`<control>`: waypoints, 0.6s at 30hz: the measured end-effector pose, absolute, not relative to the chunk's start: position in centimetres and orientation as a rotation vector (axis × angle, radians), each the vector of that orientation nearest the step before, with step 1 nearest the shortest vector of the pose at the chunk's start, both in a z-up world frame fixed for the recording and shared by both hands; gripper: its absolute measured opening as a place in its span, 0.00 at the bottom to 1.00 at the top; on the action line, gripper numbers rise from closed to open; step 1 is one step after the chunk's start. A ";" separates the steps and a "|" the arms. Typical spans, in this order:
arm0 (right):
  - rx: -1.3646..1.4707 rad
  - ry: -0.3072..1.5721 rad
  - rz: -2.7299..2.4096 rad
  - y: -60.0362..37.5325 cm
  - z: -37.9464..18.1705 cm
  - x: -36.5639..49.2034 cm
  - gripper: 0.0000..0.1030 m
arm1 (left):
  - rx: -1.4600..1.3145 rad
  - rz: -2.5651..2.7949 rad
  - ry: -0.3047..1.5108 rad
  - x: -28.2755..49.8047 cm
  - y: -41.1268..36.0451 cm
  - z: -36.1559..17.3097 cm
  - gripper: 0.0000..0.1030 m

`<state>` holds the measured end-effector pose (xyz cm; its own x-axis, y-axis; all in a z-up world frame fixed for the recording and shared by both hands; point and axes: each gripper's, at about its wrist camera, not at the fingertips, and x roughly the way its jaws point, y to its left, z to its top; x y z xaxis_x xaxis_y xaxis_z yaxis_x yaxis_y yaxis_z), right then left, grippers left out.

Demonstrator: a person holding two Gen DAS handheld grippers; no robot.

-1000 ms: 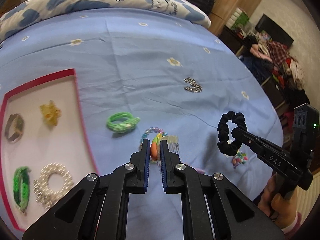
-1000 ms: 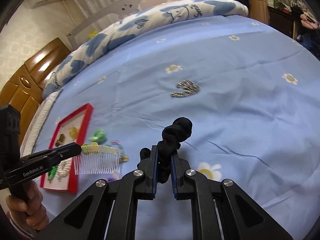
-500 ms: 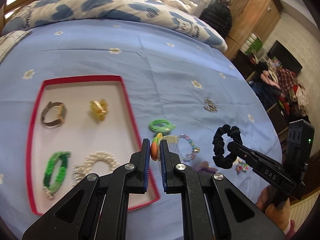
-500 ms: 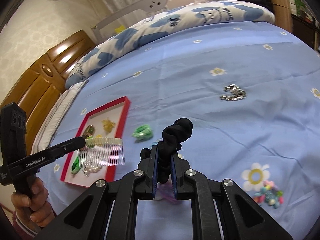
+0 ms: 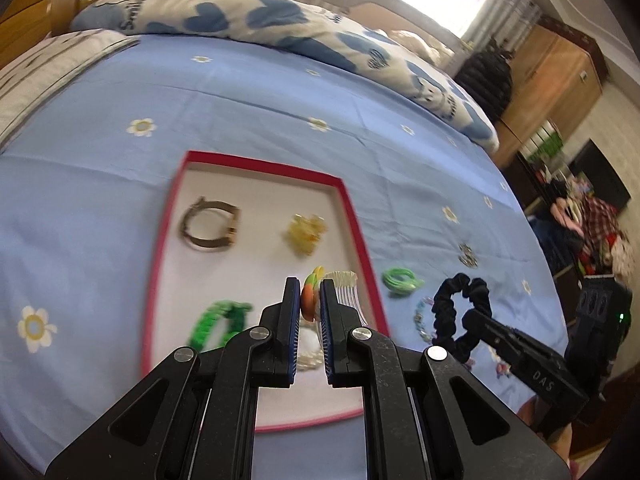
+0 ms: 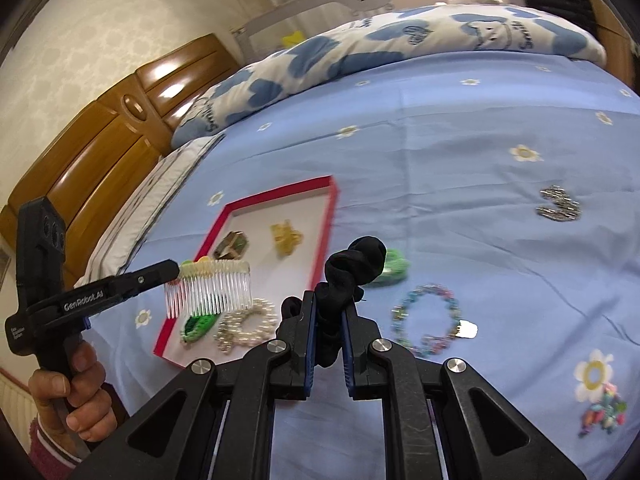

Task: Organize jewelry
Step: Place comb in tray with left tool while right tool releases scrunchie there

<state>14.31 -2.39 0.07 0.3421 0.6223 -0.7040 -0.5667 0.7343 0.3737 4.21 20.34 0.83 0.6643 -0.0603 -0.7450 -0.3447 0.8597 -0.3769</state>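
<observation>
My left gripper (image 5: 310, 296) is shut on a clear hair comb (image 6: 212, 290) with an orange and green top and holds it above the red-rimmed tray (image 5: 356, 224). The tray (image 6: 326, 220) holds a watch (image 5: 210, 224), a yellow clip (image 5: 306, 234), a green bracelet (image 5: 218, 322) and a pearl bracelet (image 6: 248, 326). My right gripper (image 6: 330, 312) is shut on a black scrunchie (image 6: 352, 272), held in the air right of the tray; it also shows in the left wrist view (image 5: 460, 312).
On the blue bedsheet right of the tray lie a green hair tie (image 5: 402, 280), a coloured bead bracelet (image 6: 430, 320), a silver piece (image 6: 558, 204) and a small bead cluster (image 6: 602, 410). A quilt (image 5: 248, 20) lies at the far side; a wooden headboard (image 6: 96, 152) stands at the left.
My left gripper has carried the comb leftward from over the sheet to above the tray. My right gripper has followed with the scrunchie, closer to the tray.
</observation>
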 end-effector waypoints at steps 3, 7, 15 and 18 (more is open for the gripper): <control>0.049 0.949 0.808 -0.5 -0.2 14.1 0.10 | -0.540 0.198 0.830 3.9 21.7 0.7 0.08; 0.034 0.956 0.846 1.5 -0.5 13.7 0.10 | -0.564 0.235 0.824 3.4 23.3 0.3 0.08; -0.016 0.973 0.912 6.0 -1.6 13.8 0.10 | -0.602 0.288 0.840 3.9 25.8 -1.6 0.08; -0.043 0.989 0.929 7.9 -2.4 14.4 0.10 | -0.619 0.298 0.851 4.3 26.4 -2.5 0.08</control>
